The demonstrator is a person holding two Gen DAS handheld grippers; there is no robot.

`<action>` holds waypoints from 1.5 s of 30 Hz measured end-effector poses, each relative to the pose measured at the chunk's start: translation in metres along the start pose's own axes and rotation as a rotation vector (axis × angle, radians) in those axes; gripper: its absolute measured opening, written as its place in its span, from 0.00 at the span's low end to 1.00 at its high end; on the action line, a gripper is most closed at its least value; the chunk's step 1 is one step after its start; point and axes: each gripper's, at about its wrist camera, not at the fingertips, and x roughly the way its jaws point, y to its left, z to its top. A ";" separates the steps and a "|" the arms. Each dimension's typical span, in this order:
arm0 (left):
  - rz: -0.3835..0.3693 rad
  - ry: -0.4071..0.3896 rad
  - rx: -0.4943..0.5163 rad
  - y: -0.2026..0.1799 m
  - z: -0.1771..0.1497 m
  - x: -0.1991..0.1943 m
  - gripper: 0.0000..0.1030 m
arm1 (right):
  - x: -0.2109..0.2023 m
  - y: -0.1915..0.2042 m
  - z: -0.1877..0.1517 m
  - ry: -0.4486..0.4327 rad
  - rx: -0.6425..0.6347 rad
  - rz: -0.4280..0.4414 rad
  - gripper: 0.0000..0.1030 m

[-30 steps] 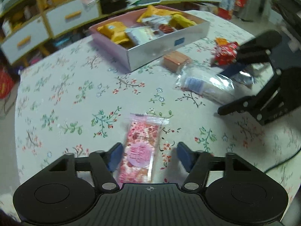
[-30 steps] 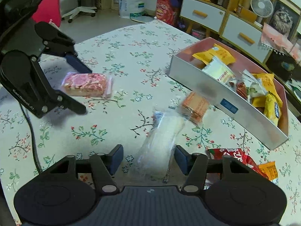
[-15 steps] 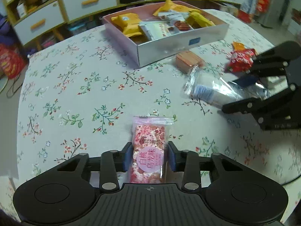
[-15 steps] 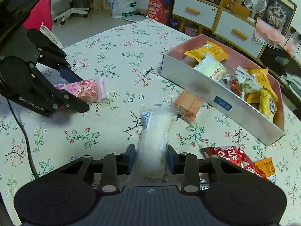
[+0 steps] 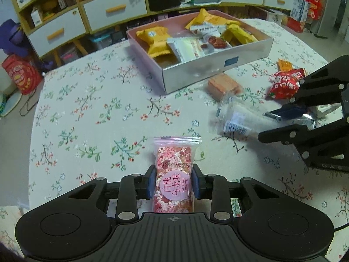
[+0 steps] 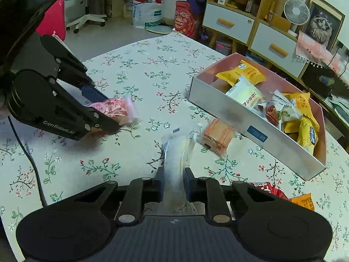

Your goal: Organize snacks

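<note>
Pink snack packet (image 5: 173, 174) — long axis along left gripper (image 5: 173, 182).

Soft, even indoor light; faint shadows lie on the surface (image 5: 91, 118) under each hand-held gripper. Fisheye bending curves the edges, and the clear packet (image 6: 176, 152) is motion-blurred.

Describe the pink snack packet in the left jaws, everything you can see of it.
The pink snack packet is a clear plastic wrapper with crimped ends over a pink-and-white speckled bar, with a round pink label printed in Chinese characters. The left gripper has its jaws closing on the packet's long sides, pads against the wrapper. Its far end points toward the box, low over the floral tablecloth; whether it still touches the cloth is unclear.
</note>
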 end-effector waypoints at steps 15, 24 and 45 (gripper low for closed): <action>0.025 -0.072 -0.004 -0.010 0.024 -0.013 0.29 | -0.022 -0.009 0.007 -0.067 0.027 -0.019 0.00; 0.053 -0.126 -0.048 -0.007 0.049 -0.016 0.29 | -0.037 -0.034 0.014 -0.123 0.073 -0.073 0.00; 0.047 -0.234 -0.040 -0.024 0.155 0.027 0.28 | -0.008 -0.128 0.037 -0.207 0.387 -0.205 0.00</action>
